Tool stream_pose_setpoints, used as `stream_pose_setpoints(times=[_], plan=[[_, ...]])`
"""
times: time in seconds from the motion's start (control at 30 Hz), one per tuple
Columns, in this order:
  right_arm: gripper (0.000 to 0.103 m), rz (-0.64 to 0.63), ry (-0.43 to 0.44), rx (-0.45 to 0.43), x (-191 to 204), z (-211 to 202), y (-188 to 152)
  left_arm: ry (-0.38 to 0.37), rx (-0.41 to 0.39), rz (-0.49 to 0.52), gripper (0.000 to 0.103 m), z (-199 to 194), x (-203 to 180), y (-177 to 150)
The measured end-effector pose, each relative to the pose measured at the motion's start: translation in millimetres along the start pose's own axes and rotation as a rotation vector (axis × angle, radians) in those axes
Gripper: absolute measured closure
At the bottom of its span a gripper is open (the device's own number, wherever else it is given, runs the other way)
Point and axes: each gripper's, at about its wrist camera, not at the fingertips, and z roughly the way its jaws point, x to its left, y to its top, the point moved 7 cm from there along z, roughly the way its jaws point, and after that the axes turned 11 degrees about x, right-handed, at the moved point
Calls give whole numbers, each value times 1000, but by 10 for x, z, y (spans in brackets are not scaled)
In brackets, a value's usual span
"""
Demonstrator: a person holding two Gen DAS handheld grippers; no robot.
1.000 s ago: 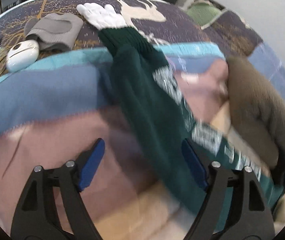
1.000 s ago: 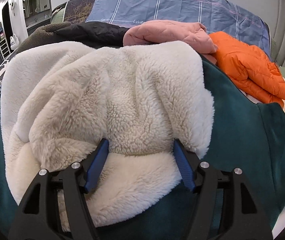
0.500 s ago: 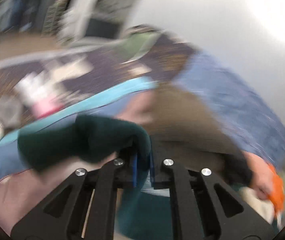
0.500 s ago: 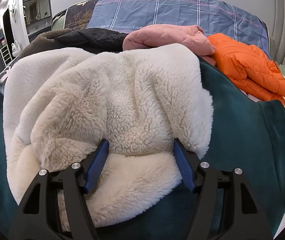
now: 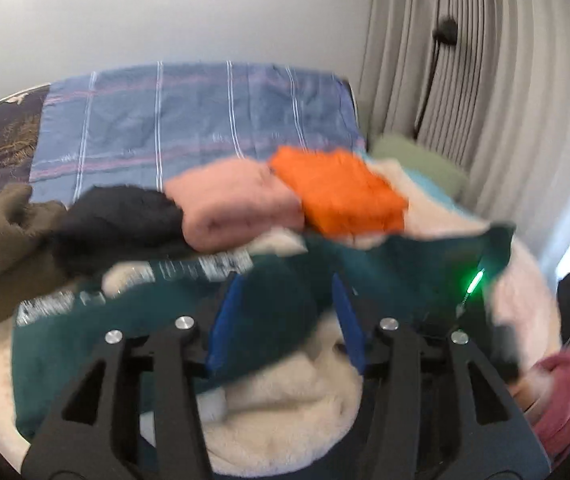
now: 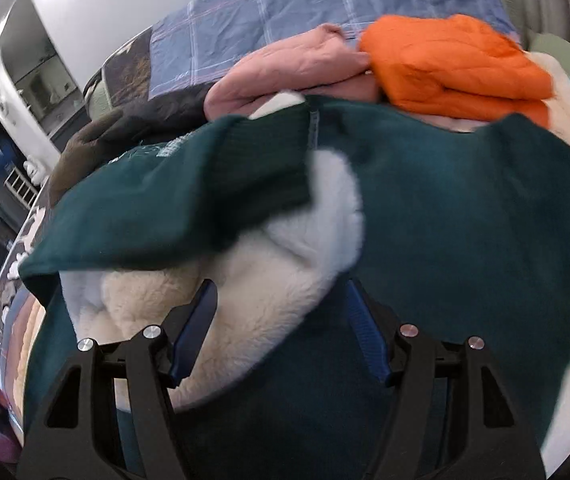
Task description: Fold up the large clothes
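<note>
A dark green sweater with a cream fleece lining lies spread on the bed. Its green sleeve is folded across the fleece. In the left wrist view the sleeve lies between the fingers of my left gripper, whose jaws stand apart, open. My right gripper is open too, its blue pads low over the fleece and the green body. The sweater's white lettering shows in the left wrist view.
Folded clothes are stacked behind: orange, pink, black and brown. A blue plaid cover lies beyond. Grey curtains hang at the right. A hand in a pink cuff is at the right.
My left gripper closed on the green sleeve, swung it right across the fleece lining, and now stands open with the sleeve laid over. My right gripper stayed open and tilted slightly.
</note>
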Motion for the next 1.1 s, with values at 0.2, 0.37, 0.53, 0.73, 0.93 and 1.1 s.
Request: stream_pose_setpoints(times=[0.2, 0.37, 0.53, 0.73, 0.93, 1.1], plan=[[36, 73, 131, -62, -127, -345, 155, 79, 55, -101, 55, 2, 347, -357], [36, 52, 222, -51, 109, -404, 474, 148, 26, -110, 45, -200, 555, -553], [35, 36, 147, 14, 211, -166, 773, 261, 14, -170, 38, -382, 858, -811], [97, 30, 3, 30, 276, 48, 1049, 394, 15, -269, 36, -628, 1324, -988], [97, -91, 49, -253, 435, -1071, 1011, 430, -30, -330, 34, -948, 1583, -1068], [94, -23, -62, -179, -181, -1048, 744, 422, -44, -339, 34, -1021, 1623, -1062]])
